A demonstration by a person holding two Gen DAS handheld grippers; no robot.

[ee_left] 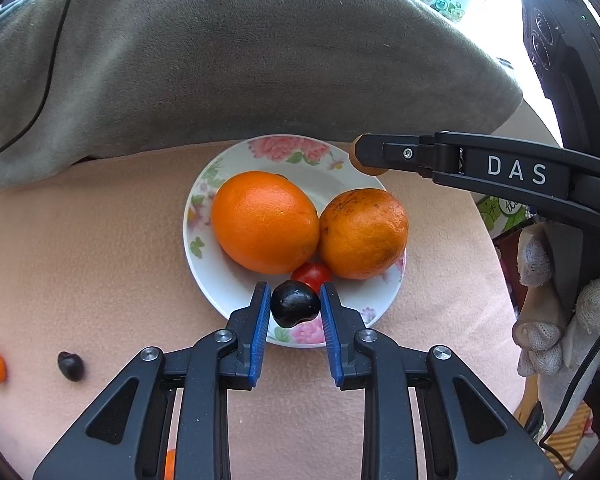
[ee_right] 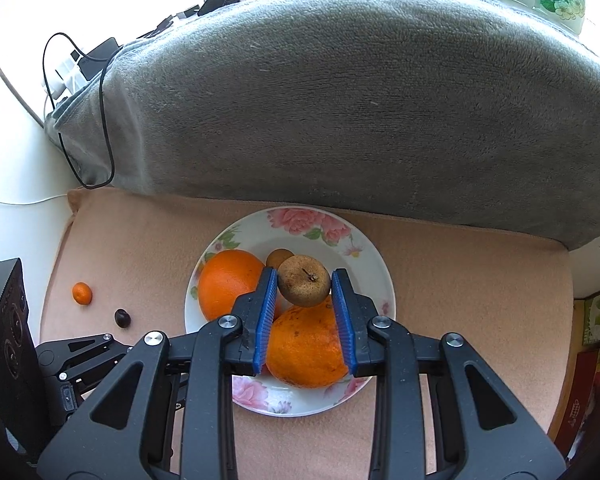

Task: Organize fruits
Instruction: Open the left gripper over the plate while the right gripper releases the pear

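A flowered white plate (ee_left: 228, 160) on the peach cloth holds two oranges (ee_left: 264, 222) (ee_left: 364, 234) and a cherry tomato (ee_left: 311, 274). My left gripper (ee_left: 295, 300) hangs over the plate's near rim, its blue pads touching both sides of a dark plum (ee_left: 295, 306). In the right wrist view my right gripper (ee_right: 305, 280) is shut on a brown, rough-skinned fruit (ee_right: 304, 286) above the oranges (ee_right: 228, 284) (ee_right: 304, 348); a smaller brown fruit (ee_right: 278, 258) lies behind it. Seen from the left, the right gripper (ee_left: 360, 154) reaches in over the plate's far right rim.
On the cloth left of the plate lie a small orange fruit (ee_right: 81, 293) and another dark plum (ee_right: 122, 317). A grey blanket (ee_right: 340, 100) rises right behind the plate, with a black cable (ee_right: 104, 120) across it. A gloved hand (ee_left: 540, 320) holds the right tool.
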